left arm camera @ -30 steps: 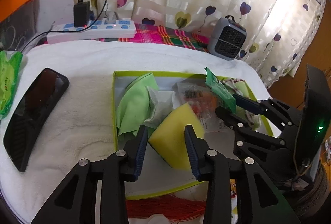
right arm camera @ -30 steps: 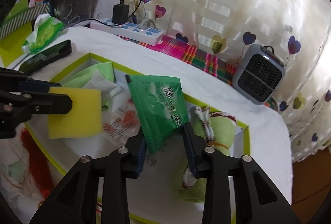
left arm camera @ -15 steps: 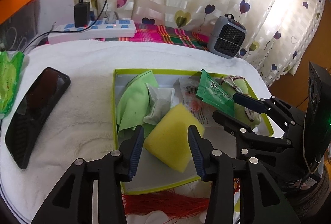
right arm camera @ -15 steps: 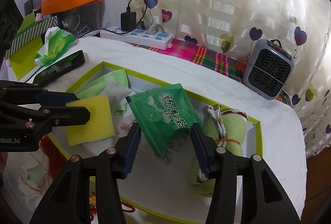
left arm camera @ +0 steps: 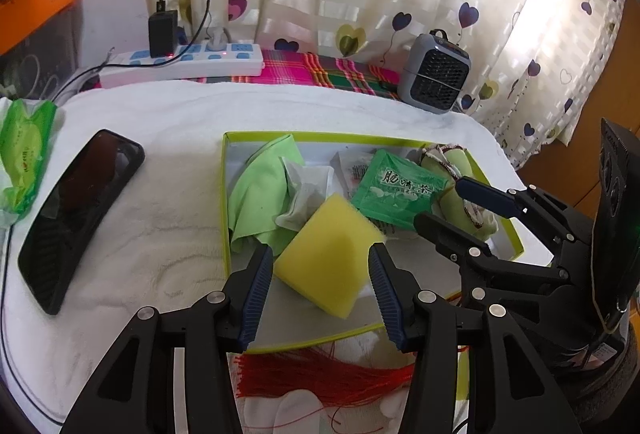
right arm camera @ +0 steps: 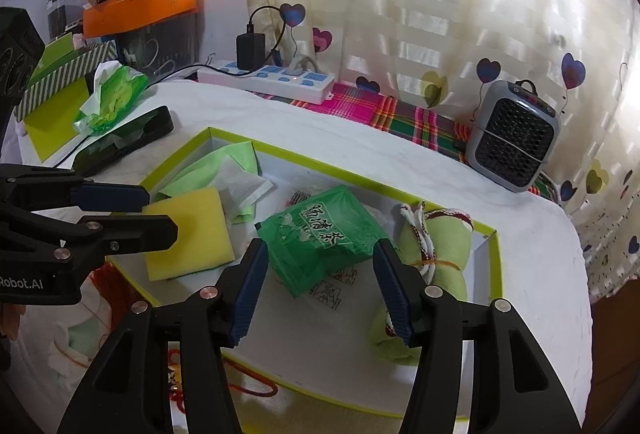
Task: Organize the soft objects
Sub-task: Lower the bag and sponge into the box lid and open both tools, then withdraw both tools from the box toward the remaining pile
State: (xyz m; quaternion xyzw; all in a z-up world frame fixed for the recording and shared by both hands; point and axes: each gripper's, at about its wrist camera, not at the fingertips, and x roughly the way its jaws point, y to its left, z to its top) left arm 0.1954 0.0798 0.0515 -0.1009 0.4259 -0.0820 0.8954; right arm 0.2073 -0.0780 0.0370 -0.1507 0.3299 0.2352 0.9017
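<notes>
A shallow box with a lime rim point(left arm camera: 280, 134) point(right arm camera: 304, 158) sits on the white towel. In it lie a yellow sponge point(left arm camera: 330, 258) point(right arm camera: 188, 234), a green tea packet point(left arm camera: 398, 189) point(right arm camera: 320, 238), a light green cloth point(left arm camera: 260, 189) point(right arm camera: 224, 161), a white sachet point(left arm camera: 304, 189) and a rolled green cloth tied with cord point(left arm camera: 460, 169) point(right arm camera: 436, 246). My left gripper point(left arm camera: 320, 286) is open with its jaws either side of the sponge, apart from it. My right gripper point(right arm camera: 316, 286) is open just behind the tea packet, holding nothing.
A black phone point(left arm camera: 76, 209) and a green tissue pack point(left arm camera: 24, 157) lie left of the box. A power strip point(left arm camera: 184, 61) and a small grey heater point(left arm camera: 436, 77) stand at the back. Red tassel threads point(left arm camera: 320, 374) lie at the box's near edge.
Both grippers have opened. The sponge and the tea packet were let go and now lie in the box. Both grippers have drawn back and up a little.
</notes>
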